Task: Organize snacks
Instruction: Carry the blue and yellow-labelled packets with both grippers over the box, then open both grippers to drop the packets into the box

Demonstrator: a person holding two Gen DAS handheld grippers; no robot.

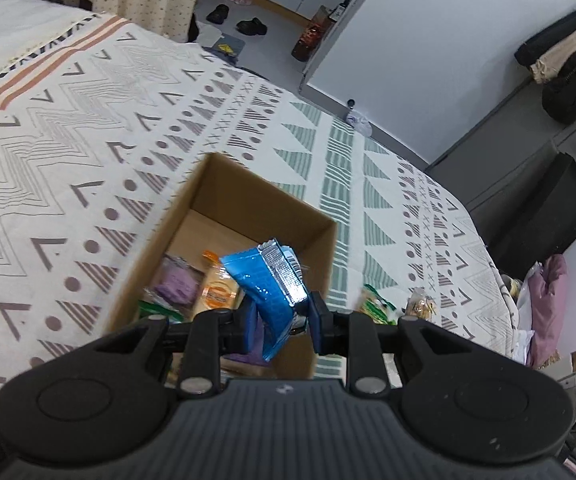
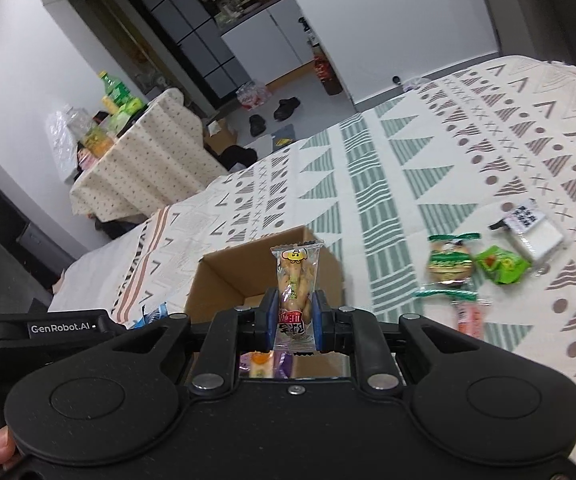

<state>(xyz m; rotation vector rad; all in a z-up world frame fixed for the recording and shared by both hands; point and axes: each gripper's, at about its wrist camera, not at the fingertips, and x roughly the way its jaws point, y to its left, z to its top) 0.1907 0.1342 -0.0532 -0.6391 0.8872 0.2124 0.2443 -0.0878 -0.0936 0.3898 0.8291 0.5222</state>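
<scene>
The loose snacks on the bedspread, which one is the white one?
The white block packet with the black label, farthest right, beyond the bright green packet and the green burger-print packet.

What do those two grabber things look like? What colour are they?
Both are matte black plastic with two round discs, silver screws and blue pads on the fingers. The left gripper has a ribbed grey body. The right gripper is smooth black. A black handle beside it reads "GenRobot.AI" in white.
</scene>
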